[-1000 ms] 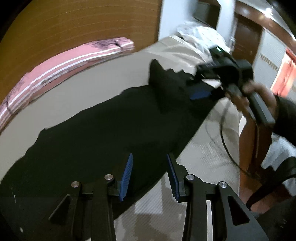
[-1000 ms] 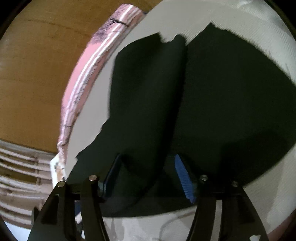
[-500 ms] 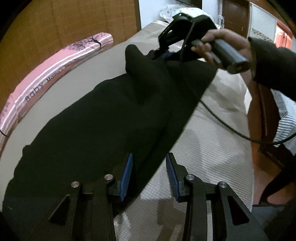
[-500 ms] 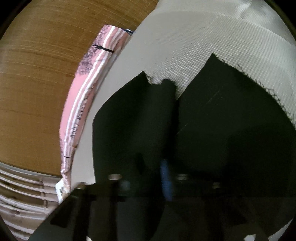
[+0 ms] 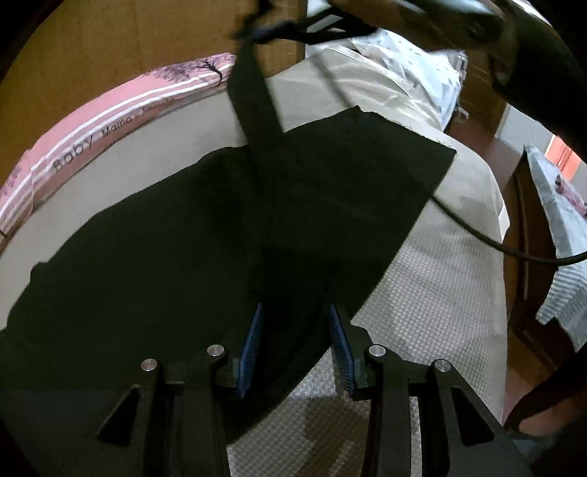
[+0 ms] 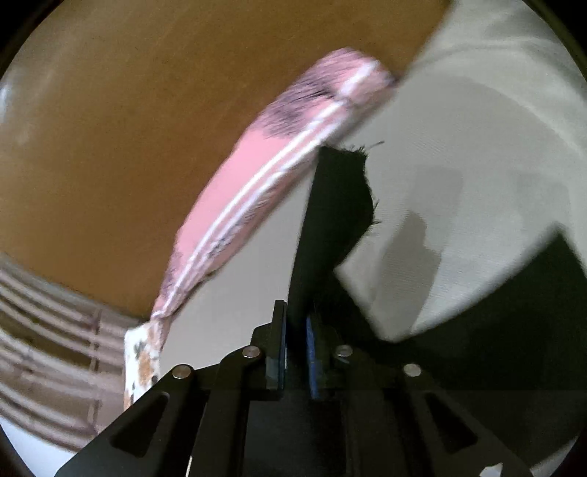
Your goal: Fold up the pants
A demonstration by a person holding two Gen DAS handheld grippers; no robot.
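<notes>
Black pants (image 5: 205,235) lie spread on a beige bed (image 5: 433,293). My left gripper (image 5: 295,345) is open and empty, low over the pants' near right edge. My right gripper (image 6: 295,352) is shut on the end of one pant leg (image 6: 330,205) and holds it up off the bed. In the left wrist view that lifted leg (image 5: 253,102) rises as a narrow black strip to the right gripper (image 5: 264,33) at the top edge. The other leg (image 5: 385,165) lies flat.
A pink striped pillow (image 5: 110,117) lies along the wooden headboard wall (image 5: 110,44). A white patterned pillow (image 5: 411,69) sits at the far end. A black cable (image 5: 477,235) hangs over the bed's right edge. A chair with cloth (image 5: 561,257) stands to the right.
My right gripper closed on the pant leg end and lifted it high off the bed. My left gripper stayed open and shifted a little over the pants.
</notes>
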